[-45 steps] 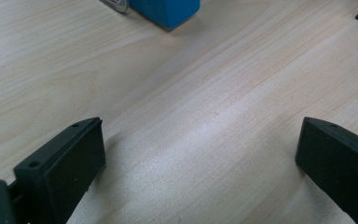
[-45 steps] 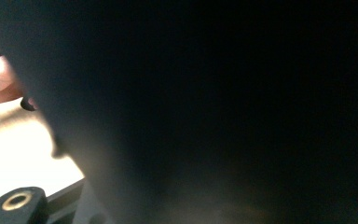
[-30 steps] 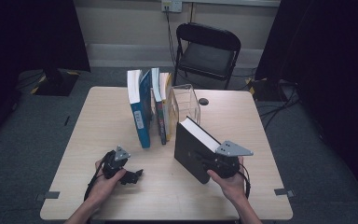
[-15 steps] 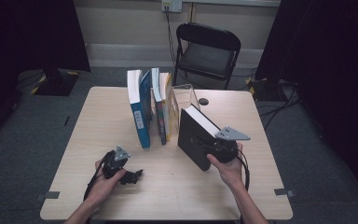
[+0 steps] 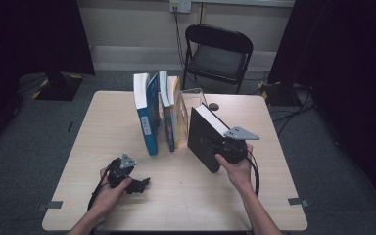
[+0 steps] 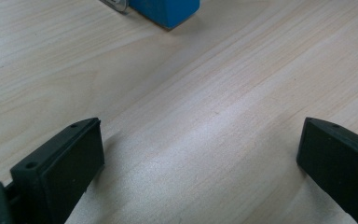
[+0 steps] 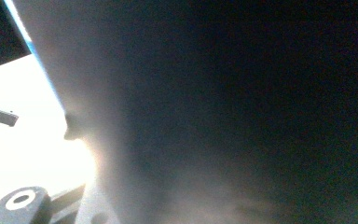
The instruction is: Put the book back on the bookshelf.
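The right claw (image 5: 214,147) is clamping the black book (image 5: 203,137), tilted, right of frame centre beside the standing books (image 5: 157,115). Swinging in, its corner risks toppling them. The left claw (image 5: 144,183) is resting apart on the surface (image 5: 103,127), lower left.

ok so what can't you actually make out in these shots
- Right gripper jaws: the thick black hardcover book hides them in the high view, and it is a dark blur in the right gripper view.
- Titles on the upright blue book and its neighbours: too small in the high view.
- Same blue book, left gripper view: cut by the top edge.
- Small dark round thing: too small to identify.
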The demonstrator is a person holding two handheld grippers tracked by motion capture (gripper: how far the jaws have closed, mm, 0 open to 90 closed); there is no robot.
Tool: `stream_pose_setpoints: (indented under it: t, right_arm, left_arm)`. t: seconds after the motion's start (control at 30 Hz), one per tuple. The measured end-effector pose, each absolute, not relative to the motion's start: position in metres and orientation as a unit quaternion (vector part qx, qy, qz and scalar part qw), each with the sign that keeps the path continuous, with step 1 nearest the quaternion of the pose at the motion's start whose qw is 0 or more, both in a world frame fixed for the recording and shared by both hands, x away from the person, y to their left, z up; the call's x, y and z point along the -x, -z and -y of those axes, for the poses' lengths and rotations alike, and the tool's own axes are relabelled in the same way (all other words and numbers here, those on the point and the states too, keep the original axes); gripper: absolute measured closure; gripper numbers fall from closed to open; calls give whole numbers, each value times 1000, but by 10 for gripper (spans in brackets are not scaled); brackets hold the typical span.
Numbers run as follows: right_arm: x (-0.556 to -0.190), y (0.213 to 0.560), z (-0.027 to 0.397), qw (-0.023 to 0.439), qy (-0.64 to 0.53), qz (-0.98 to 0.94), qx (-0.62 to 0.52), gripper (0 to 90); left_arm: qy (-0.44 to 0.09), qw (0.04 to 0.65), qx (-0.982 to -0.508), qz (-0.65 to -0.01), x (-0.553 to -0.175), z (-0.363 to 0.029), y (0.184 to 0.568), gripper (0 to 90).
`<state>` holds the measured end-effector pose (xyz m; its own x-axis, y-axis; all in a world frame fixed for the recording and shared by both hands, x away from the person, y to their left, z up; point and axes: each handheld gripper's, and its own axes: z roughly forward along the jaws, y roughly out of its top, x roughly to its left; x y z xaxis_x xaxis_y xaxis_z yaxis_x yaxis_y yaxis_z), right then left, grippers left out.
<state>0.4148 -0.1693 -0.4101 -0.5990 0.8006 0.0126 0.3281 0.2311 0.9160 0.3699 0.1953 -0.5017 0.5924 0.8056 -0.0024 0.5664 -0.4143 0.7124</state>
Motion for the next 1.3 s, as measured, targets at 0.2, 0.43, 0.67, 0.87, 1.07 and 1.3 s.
stream_pose_setpoints:
  t: [0.2,0.43,0.67,0.87,1.07,1.3]
  right_arm:
    - [-417,410,170,241,-490,-746,-380,518]
    - [-417,409,168,238,-485,-750,-381,510]
    - [-413,391,170,215,-473,-762,-388,488]
    - [-413,365,173,193,-458,-773,-394,474]
    - [-425,337,162,170,-382,-812,-407,487]
    - [-444,320,148,135,-310,-840,-424,494]
  left_arm:
    - [-173,346,-823,-416,-370,-195,502,2]
    - [-173,344,-825,-414,-370,-196,502,1]
    - [-173,344,-825,-414,-370,-196,502,1]
    - [-173,344,-825,-414,-370,-196,502,1]
    - [-172,343,-826,-413,-371,-196,502,0]
    - [-172,344,-826,-412,-371,-196,502,0]
